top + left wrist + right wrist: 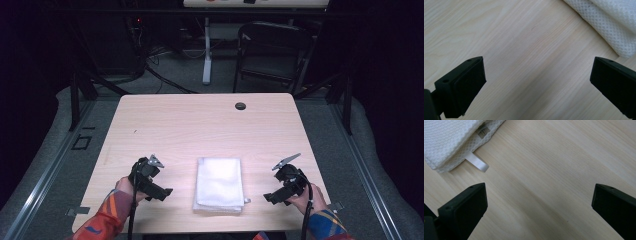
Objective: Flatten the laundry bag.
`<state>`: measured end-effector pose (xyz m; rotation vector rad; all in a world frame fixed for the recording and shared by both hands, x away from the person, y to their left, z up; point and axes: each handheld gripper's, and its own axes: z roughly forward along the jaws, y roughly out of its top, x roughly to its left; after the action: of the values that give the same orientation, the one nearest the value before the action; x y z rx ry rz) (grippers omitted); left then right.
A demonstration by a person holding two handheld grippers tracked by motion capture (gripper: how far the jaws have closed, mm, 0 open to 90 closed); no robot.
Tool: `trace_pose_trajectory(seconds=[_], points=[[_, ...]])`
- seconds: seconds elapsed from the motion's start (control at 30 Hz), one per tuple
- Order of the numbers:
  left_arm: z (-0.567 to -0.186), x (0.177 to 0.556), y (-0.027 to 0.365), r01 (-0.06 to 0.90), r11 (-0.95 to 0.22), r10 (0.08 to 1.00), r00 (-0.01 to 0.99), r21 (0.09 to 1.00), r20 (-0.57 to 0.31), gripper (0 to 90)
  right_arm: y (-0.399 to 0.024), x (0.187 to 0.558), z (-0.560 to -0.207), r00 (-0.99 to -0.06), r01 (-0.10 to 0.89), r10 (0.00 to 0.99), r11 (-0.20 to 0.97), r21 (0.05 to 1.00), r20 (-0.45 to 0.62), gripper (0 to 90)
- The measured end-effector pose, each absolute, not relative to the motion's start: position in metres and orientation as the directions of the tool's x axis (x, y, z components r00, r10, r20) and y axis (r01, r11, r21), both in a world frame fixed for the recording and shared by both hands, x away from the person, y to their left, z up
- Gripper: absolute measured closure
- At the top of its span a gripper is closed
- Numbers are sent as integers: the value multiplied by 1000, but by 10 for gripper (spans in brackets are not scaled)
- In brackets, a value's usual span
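Item: left tongs [162, 191], held at the near left of the surface [200, 120], jaws wide, nothing between them; bare wood lay beneath.

Item: right tongs [272, 196], near right, jaws likewise wide and empty.

Item: white waffle-weave towel [219, 184], folded into a rectangle, lay flat at the near middle of the surface between the two tongs, apart from both. A white hanging loop [477, 162] stuck out at its near right corner.

Progress, as judged: the towel looked untouched and squarely folded; neither pair of tongs had reached it, so any handling of it was left to do.

Item: small dark round grommet [240, 106], far edge of the surface, well apart from the towel.

Item: dark folding chair [270, 55], on the floor beyond.

Obstructions: nothing stood between tongs and towel.
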<state>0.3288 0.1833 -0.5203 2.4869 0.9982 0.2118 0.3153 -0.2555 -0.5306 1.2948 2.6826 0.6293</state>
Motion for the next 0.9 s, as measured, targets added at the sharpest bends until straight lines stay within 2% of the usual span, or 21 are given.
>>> trace_pose_trajectory(seconds=[0.43, 0.9], points=[[-520, 327, 152, 559, -680, 628, 778, 474, -17, 0, -252, 312, -531, -656, 714, 749, 578, 395, 90, 2], [-520, 322, 149, 556, -682, 613, 789, 475, -44, 0, -249, 315, -532, -658, 719, 748, 589, 369, 89, 4]])
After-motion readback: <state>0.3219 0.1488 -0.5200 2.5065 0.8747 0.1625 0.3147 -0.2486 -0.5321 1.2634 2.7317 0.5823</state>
